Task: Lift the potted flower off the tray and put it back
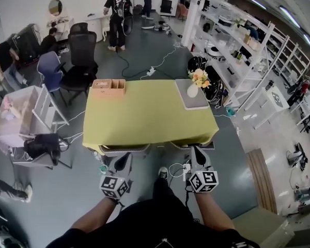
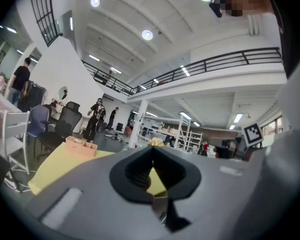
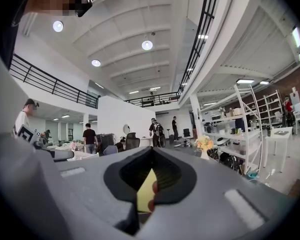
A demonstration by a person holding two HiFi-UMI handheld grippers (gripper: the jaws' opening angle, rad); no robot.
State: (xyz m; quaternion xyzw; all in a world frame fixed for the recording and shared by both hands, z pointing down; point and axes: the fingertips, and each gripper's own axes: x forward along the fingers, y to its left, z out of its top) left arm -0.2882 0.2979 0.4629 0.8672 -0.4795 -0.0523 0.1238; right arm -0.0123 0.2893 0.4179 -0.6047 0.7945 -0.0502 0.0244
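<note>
The potted flower (image 1: 195, 82), a small white vase of pale orange and yellow blooms, stands upright on a flat grey tray (image 1: 192, 102) at the far right of the yellow-green table (image 1: 144, 120). Both grippers hover just short of the table's near edge, well apart from the flower. My left gripper (image 1: 125, 157) is shut and holds nothing. My right gripper (image 1: 197, 151) is likewise shut and holds nothing. The left gripper view shows the flower (image 2: 155, 142) small, just above the closed jaw tips (image 2: 152, 150). In the right gripper view the flower (image 3: 205, 145) lies to the right of the closed tips (image 3: 152, 150).
A wooden box (image 1: 109, 86) sits on the table's far left corner. Black office chairs (image 1: 80, 61) and a white rack (image 1: 39, 112) stand to the left. White shelving (image 1: 237, 40) runs along the right. People (image 1: 117, 14) stand at the back, and cables cross the floor.
</note>
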